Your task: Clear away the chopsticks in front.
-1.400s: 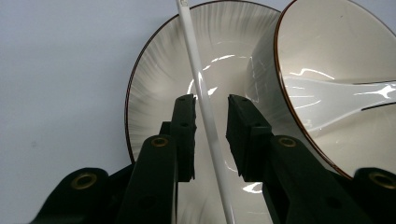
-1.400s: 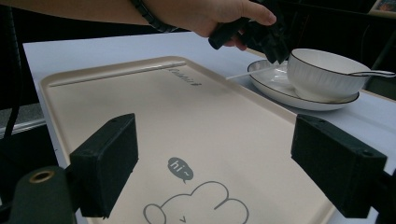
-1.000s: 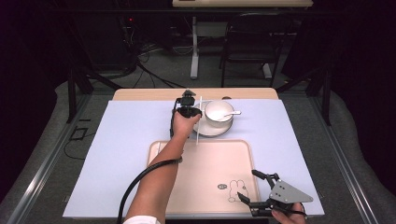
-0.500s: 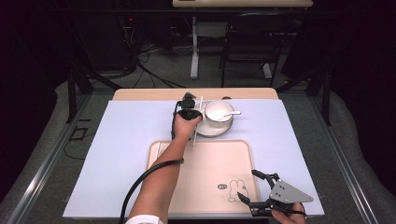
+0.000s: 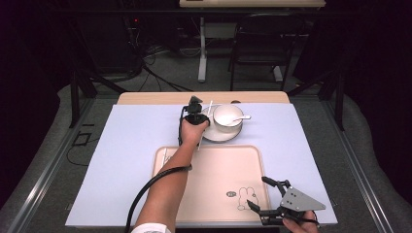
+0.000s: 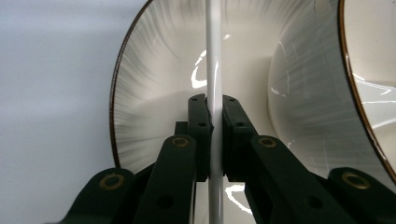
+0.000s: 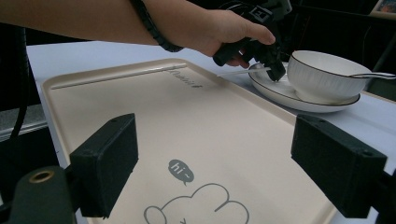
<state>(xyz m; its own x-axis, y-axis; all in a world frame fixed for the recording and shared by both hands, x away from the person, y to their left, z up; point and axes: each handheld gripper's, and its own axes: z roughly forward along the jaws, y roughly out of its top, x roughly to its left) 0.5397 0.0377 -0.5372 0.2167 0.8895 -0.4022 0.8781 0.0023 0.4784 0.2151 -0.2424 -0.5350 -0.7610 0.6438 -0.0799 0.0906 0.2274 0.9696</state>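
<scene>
The big table has a smooth pale blue cover (image 5: 136, 145). On it lies a flat tan tray (image 5: 214, 179), under the right gripper (image 5: 265, 196), whose jaws are spread wide. The round shiny plate (image 6: 154, 84) sits behind the left gripper (image 6: 214, 105). Its jaws have just been closing and now pinch a thin white stick (image 6: 213, 56).

A white stick (image 6: 213, 70) runs out of frame top and bottom, and the bowl (image 6: 327, 93) is cropped at right.

We see the slim white chopstick (image 6: 213, 70) lying across the plate's (image 6: 154, 70) rim at nine o'clock of the bowl (image 5: 228, 116), pinched mid-length.
</scene>
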